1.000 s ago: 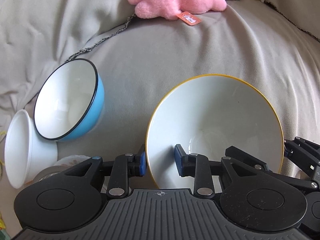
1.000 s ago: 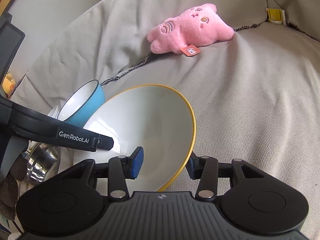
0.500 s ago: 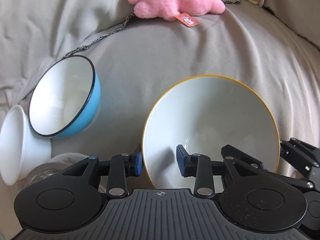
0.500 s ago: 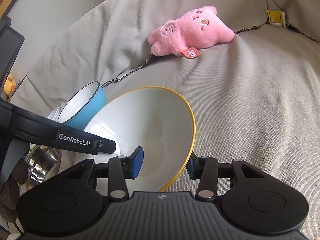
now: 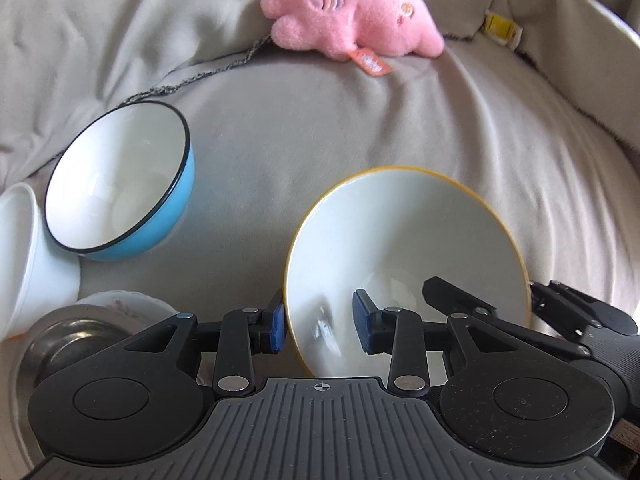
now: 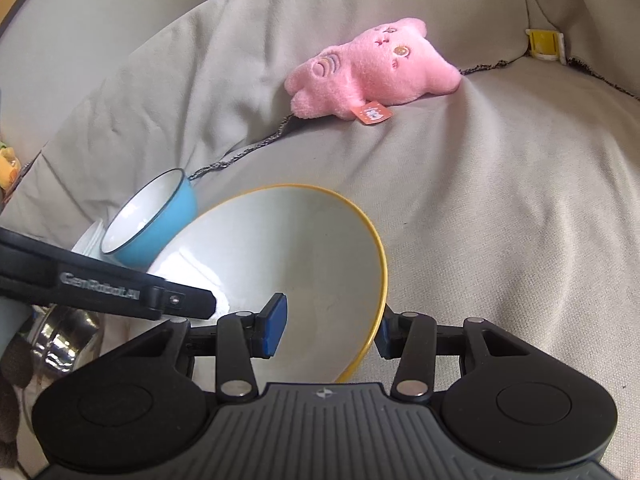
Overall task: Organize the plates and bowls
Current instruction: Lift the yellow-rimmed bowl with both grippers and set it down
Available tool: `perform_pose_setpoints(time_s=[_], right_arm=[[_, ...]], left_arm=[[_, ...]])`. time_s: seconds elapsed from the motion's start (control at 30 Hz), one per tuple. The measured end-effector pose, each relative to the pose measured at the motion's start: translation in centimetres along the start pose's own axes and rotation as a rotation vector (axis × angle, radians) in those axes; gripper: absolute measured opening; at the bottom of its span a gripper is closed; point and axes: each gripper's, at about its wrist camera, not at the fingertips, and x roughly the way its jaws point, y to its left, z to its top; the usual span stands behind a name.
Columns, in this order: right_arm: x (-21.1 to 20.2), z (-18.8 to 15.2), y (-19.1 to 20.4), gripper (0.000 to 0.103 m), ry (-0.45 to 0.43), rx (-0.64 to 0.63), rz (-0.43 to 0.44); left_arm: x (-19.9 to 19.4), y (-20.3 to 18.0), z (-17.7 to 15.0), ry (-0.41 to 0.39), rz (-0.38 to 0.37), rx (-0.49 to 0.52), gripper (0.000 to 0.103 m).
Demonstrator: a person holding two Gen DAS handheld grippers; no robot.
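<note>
Left wrist view
- My left gripper (image 5: 320, 326): jaws loose astride the near rim of the bowl (image 5: 408, 240); one blue pad just outside the rim, the other inside and clear of the wall.
- Bowl: round, glossy white, thin yellow rim; tilted up towards me over the cover (image 5: 320, 128).
- My right gripper (image 5: 484, 292): black fingers either side of the bowl's right rim.
- Blue bowl (image 5: 120, 176): smooth enamel, black rim, white inside; on its side at left, well apart from the bowl.
- White bowl (image 5: 20, 248): matt, just left of the blue bowl, touching it.
- Steel bowl (image 5: 60, 332): shiny, at lower left.
- Plush (image 5: 356, 16): pink, fuzzy, at the back.
- Cover: beige cloth, creased.

Right wrist view
- My right gripper (image 6: 328, 330): clamped on the bowl (image 6: 280, 248), one pad inside, one against the outside under the yellow rim.
- Left gripper (image 6: 192, 304): one black finger reached in over the bowl's left edge.
- Blue bowl (image 6: 160, 216): beyond the bowl's left edge.
- Steel bowl (image 6: 60, 340): mirror-bright, lower left.
- Plush (image 6: 372, 72): lay on the cover behind.
</note>
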Motion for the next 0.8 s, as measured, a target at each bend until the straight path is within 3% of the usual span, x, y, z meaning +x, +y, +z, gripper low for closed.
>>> perform_pose_setpoints(time_s=[0.17, 0.37, 0.43, 0.53, 0.6, 0.73, 0.8], right_arm=[[-1.2, 0.6, 0.4, 0.045, 0.001, -0.003, -0.034], [-1.4, 0.3, 2.5, 0.045, 0.058, -0.161, -0.203], [-1.8, 0.8, 2.9, 0.045, 0.075, -0.174, -0.227], [-2.5, 2.4, 3.9, 0.047, 0.074, -0.192, -0.236], [-2.8, 3.7, 4.9, 0.047, 0.066, -0.211, -0.237], [-2.3, 6.6, 7.2, 0.047, 0.092, -0.195, -0.184], [-1.8, 7.7, 8.6, 0.048, 0.112, -0.196, -0.152]], left_arm=[[-1.2, 1.4, -1.6, -0.122, -0.045, 0.036, 0.038], [-2.4, 5.6, -2.2, -0.219, -0.247, -0.033, 0.037], [-3.2, 7.1, -2.0, -0.26, -0.32, -0.074, 0.037], [-4.6, 9.6, -0.3, -0.239, -0.389, -0.13, 0.037], [-6.1, 11.6, 1.1, -0.254, -0.38, -0.151, 0.037], [-7.2, 15.2, 3.6, -0.338, -0.228, -0.098, 0.037], [-6.1, 17.8, 4.4, -0.344, -0.237, -0.137, 0.037]])
